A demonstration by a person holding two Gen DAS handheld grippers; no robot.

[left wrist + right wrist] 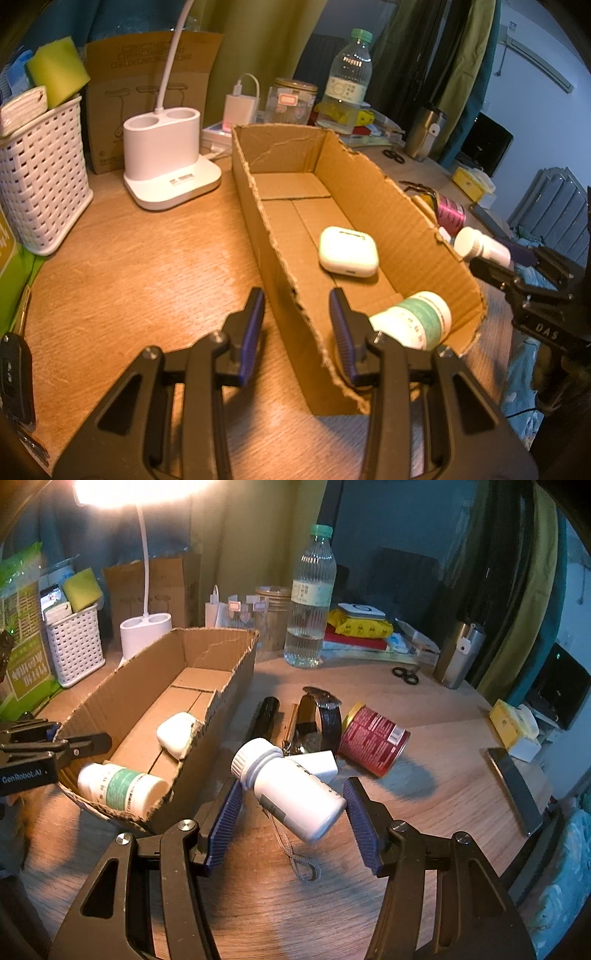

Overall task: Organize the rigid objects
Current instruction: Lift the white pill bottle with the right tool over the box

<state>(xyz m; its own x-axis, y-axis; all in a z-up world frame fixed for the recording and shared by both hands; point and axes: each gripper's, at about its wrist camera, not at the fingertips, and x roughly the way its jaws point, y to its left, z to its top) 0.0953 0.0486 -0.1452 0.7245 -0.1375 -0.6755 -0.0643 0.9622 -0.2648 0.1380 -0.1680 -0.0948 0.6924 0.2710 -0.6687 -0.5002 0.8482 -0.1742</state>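
Observation:
An open cardboard box (369, 192) (122, 686) lies on the wooden table. Inside it are a white earbud case (348, 252) (178, 734) and a green-labelled white bottle (417, 320) (122, 785) on its side. My left gripper (297, 332) is open and straddles the box's near wall, holding nothing. My right gripper (293, 814) has a white pill bottle (291, 792) (480, 248) between its blue pads; the bottle lies tilted, cap to the upper left, just right of the box.
Right of the box lie a red can (373, 736), a watch (321, 716), a black cylinder (264, 718) and a white adapter (319, 766). A water bottle (310, 598), lamp base (162, 155), white basket (40, 177), scissors (406, 675) and a phone (515, 790) stand around.

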